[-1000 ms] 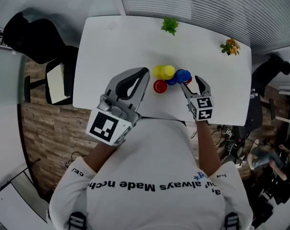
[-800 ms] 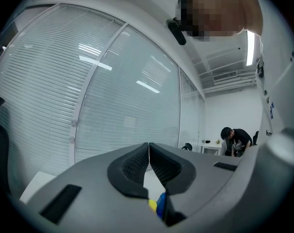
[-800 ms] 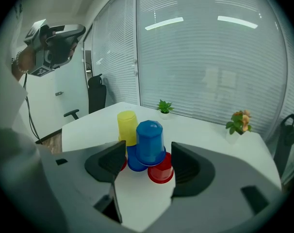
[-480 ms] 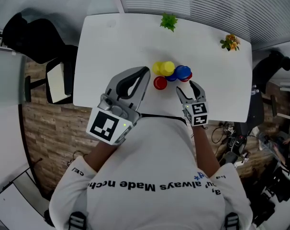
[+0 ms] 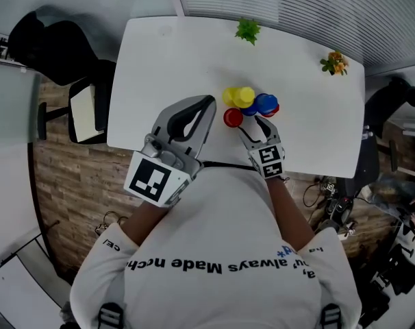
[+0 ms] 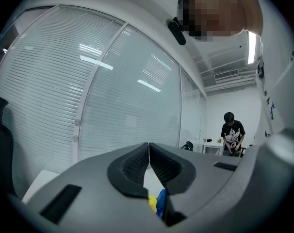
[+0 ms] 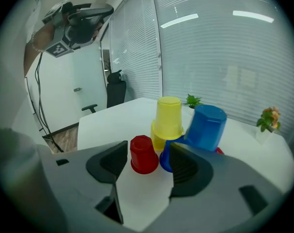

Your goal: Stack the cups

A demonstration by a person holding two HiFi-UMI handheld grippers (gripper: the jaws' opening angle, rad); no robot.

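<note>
Several cups stand upside down in a cluster on the white table [image 5: 166,67]. A lone red cup [image 5: 233,118] [image 7: 143,154] is at its near left. A yellow cup [image 5: 240,96] [image 7: 168,116] rests on another yellow one, and a blue cup [image 5: 264,103] [image 7: 206,126] leans on a second blue one, with a red rim showing beneath. My right gripper [image 5: 252,127] [image 7: 148,149] points at the red cup from just short of it; its jaws are closing with nothing between the pads. My left gripper [image 5: 207,103] [image 6: 148,147] is shut, empty and held high over the near table edge.
A small green plant [image 5: 247,29] and an orange flower pot [image 5: 335,63] stand along the far table edge. A black office chair [image 5: 57,46] is off the table's left end. In the left gripper view a person [image 6: 232,135] stands far across the room.
My right gripper has drawn back from the blue cups and shifted left, now facing the red cup. The left gripper has stayed in place.
</note>
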